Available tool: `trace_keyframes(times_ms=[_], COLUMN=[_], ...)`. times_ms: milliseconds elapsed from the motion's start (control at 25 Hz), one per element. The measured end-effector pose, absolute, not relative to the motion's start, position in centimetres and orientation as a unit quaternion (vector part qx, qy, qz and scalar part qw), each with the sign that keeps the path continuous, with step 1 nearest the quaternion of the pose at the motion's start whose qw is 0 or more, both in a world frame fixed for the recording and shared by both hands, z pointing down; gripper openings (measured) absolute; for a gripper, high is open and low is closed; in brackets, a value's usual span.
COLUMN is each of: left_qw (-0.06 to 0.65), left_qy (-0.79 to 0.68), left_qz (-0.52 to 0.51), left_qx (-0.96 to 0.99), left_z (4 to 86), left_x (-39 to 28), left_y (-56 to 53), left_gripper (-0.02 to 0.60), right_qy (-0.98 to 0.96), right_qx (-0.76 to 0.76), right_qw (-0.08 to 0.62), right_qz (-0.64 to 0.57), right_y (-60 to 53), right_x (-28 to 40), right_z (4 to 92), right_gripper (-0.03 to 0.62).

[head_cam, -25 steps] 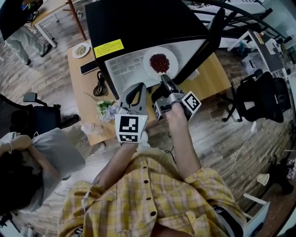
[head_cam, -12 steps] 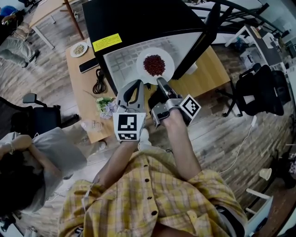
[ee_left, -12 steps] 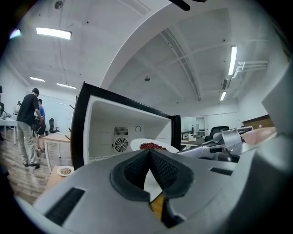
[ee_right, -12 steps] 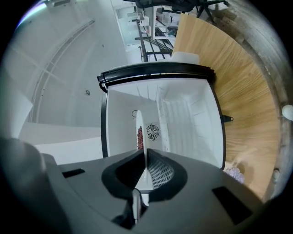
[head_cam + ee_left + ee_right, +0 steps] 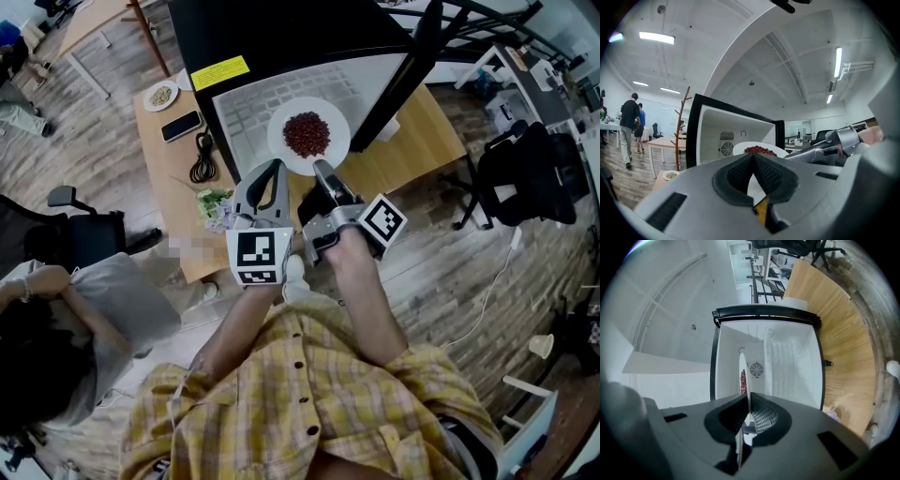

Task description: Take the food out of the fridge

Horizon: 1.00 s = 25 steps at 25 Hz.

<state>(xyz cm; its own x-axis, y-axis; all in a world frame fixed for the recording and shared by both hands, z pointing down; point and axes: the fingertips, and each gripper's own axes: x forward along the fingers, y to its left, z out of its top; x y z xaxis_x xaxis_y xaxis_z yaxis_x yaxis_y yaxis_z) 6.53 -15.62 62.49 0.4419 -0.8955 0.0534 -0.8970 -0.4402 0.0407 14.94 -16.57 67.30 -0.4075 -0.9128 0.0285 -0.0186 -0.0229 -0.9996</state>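
Where the pads of the right gripper (image 5: 748, 401) come together, they pinch the near rim of a white plate (image 5: 743, 373), seen edge-on in the right gripper view; nothing else between them. Left gripper (image 5: 753, 157): pads pressed together at the tips, nothing held.

Head view: right gripper (image 5: 317, 170) grips the plate (image 5: 278, 141) at its near edge; left gripper (image 5: 273, 169) just beside it on the left, tips near the rim, contact not clear. Plate face up, a heap of red food (image 5: 307, 134) at its middle.

Plate sits at the mouth of the fridge (image 5: 281, 37), partly over the white interior, partly out past the front edge; door (image 5: 403, 80) swung open to the right. Fridge stands on a wooden table (image 5: 422, 141); left of it a small dish (image 5: 162, 95), a phone (image 5: 182, 126), a coiled black cable (image 5: 202, 161).
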Motion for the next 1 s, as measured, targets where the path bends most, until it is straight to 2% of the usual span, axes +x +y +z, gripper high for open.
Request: trace_keyframes(times_ms=[1000], left_qw=[0.011], left_qy=[-0.526], left_qz=[0.006], left_qx=[0.851], left_z=[60.7], left_x=[5.2], left_y=[-11.9], left_gripper=[0.008], right_qy=[0.601], right_qx=[-0.395], right_qw=[0.364], right_qz=[-0.592], right_y=[-12.3], right_x=[12.9], right_z=[66.0], right_gripper=[0.018])
